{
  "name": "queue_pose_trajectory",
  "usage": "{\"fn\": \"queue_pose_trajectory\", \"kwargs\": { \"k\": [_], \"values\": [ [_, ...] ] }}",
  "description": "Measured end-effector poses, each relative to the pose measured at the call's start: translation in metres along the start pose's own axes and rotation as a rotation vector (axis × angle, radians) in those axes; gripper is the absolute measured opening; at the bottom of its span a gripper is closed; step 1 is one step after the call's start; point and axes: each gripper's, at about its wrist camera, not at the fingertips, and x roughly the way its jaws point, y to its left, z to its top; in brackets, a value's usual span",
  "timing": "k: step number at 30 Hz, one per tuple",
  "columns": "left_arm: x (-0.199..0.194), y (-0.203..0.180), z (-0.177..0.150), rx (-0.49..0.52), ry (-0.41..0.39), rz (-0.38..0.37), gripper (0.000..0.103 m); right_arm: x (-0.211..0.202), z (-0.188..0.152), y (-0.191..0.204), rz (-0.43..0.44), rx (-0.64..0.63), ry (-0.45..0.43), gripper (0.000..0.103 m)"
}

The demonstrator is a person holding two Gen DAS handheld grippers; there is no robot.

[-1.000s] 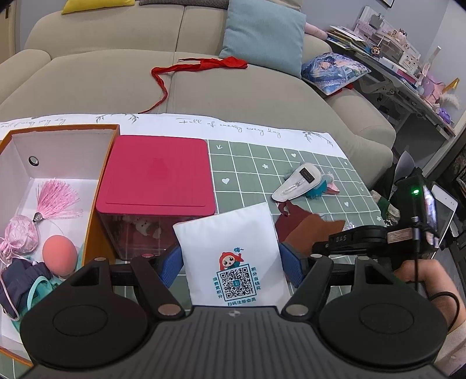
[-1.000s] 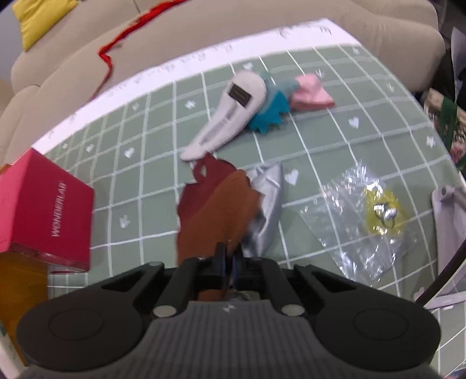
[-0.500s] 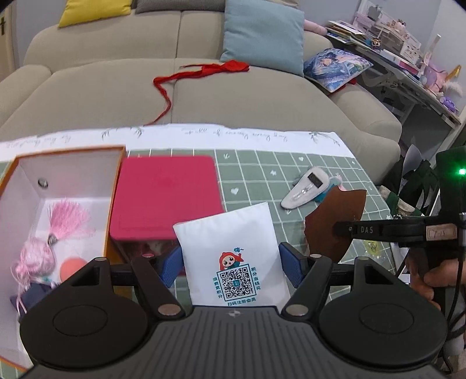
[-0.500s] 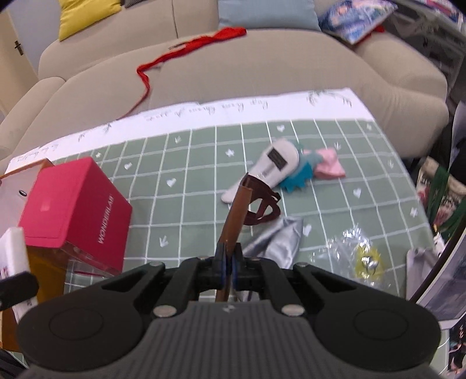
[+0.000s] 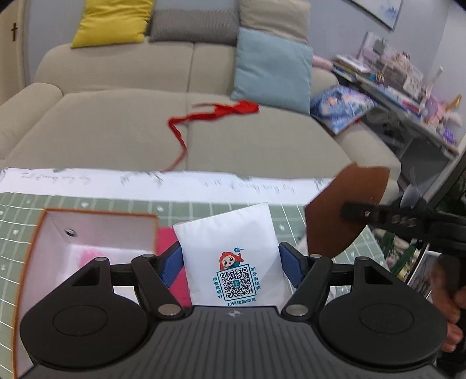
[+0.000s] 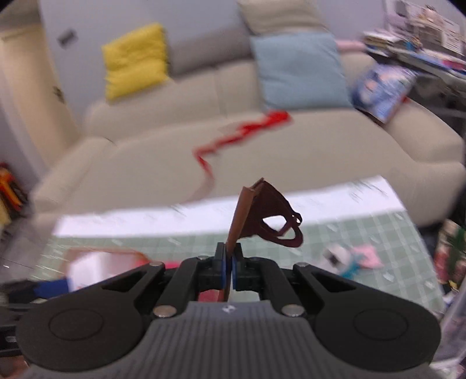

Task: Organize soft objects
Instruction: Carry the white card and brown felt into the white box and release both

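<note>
White pouch (image 5: pixel 233 250) clamped between left jaws — brown mask (image 6: pixel 262 212) pinched upright by right jaws.

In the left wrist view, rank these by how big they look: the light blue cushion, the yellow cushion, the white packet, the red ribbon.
1. White packet, though nearness inflates it.
2-3. Light blue cushion and yellow cushion: too close to rank.
4. Red ribbon.

We see a white pouch (image 5: pixel 233 250) with a cartoon figure and a QR code, upright and puffy, just right of the open orange-edged box (image 5: pixel 87 233). A brown felt piece (image 5: pixel 335 210) with a dark red cut-out layer stands on edge further right of that box, up off the green grid worktop (image 5: pixel 204 208).
</note>
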Motion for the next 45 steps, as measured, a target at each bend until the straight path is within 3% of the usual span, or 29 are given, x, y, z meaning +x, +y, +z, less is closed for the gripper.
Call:
{"fn": "queue_pose_trajectory", "kwargs": {
  "k": [3,8,10,13,15,20,25,31,34,38,39,40,45],
  "values": [
    [-0.019,0.032,0.007,-0.06,-0.047,0.024,0.081,-0.012,0.01,0.04,0.093,-0.04,-0.055,0.001],
    [-0.041,0.094,0.0,-0.197,-0.125,0.097,0.081,-0.005,0.01,0.106,0.151,-0.126,-0.063,0.001],
    [-0.044,0.115,-0.009,-0.228,-0.136,0.134,0.081,0.005,0.009,0.128,0.164,-0.149,-0.039,0.001],
    [-0.038,0.131,-0.023,-0.204,-0.15,0.276,0.081,0.032,0.006,0.158,0.194,-0.182,0.042,0.001],
    [-0.027,0.141,-0.033,-0.216,-0.133,0.326,0.081,0.053,0.004,0.177,0.2,-0.183,0.102,0.001],
    [0.0,0.164,-0.048,-0.224,-0.059,0.268,0.08,0.111,-0.007,0.207,0.234,-0.164,0.236,0.001],
    [0.023,0.179,-0.062,-0.16,-0.041,0.283,0.08,0.168,-0.028,0.215,0.223,-0.12,0.359,0.001],
    [0.046,0.186,-0.072,-0.162,0.003,0.284,0.08,0.214,-0.058,0.21,0.218,-0.049,0.461,0.001],
    [0.051,0.181,-0.075,-0.141,0.007,0.341,0.08,0.228,-0.071,0.208,0.186,-0.041,0.496,0.001],
    [0.055,0.179,-0.078,-0.107,0.006,0.401,0.08,0.23,-0.081,0.211,0.095,-0.07,0.495,0.014],
    [0.055,0.18,-0.078,-0.122,0.012,0.391,0.08,0.228,-0.081,0.212,0.078,-0.076,0.486,0.035],
    [0.053,0.182,-0.078,-0.135,0.017,0.378,0.08,0.226,-0.08,0.213,0.066,-0.08,0.479,0.041],
    [0.045,0.173,-0.075,-0.085,-0.008,0.407,0.08,0.207,-0.071,0.22,0.132,-0.076,0.464,0.042]
  ]
}}
